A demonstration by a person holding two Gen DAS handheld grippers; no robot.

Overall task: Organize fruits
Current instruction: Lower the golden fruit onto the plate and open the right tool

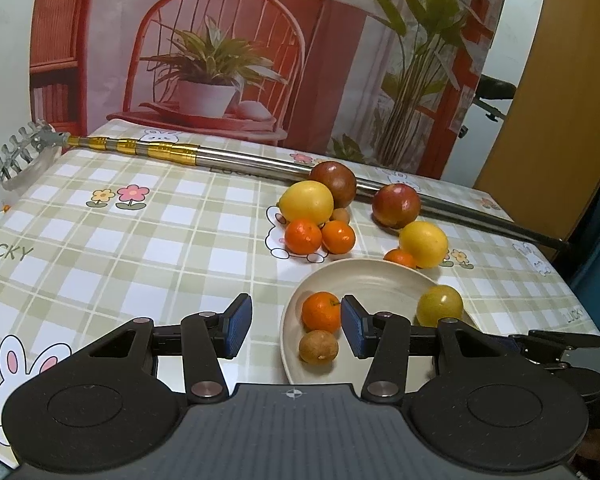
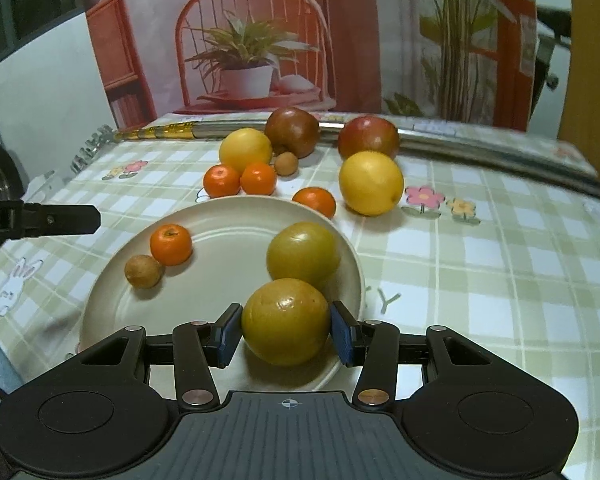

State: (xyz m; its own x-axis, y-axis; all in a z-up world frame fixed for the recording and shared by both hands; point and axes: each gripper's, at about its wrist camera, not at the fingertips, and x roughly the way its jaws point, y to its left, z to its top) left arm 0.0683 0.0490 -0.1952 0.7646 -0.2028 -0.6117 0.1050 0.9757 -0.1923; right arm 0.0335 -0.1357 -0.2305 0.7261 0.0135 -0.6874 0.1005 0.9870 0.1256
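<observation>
My right gripper (image 2: 286, 330) is shut on a yellow-green fruit (image 2: 286, 320) over the near edge of a cream plate (image 2: 228, 252). On the plate lie another yellow-green fruit (image 2: 303, 254), a mandarin (image 2: 171, 244) and a small brown fruit (image 2: 144, 271). My left gripper (image 1: 296, 330) is open and holds nothing. It stands over the left rim of the plate (image 1: 380, 280), its right pad beside the mandarin (image 1: 321, 312) and the brown fruit (image 1: 319, 346). One of the left fingers (image 2: 60, 220) shows at the left edge of the right wrist view.
Loose fruit lies beyond the plate: two lemons (image 2: 245, 150) (image 2: 371, 182), two dark red fruits (image 2: 293, 132) (image 2: 368, 136), three mandarins (image 2: 221, 180) and a small brown fruit (image 2: 286, 163). A telescopic metal rod (image 1: 236, 156) lies across the back of the checked tablecloth. A printed backdrop stands behind.
</observation>
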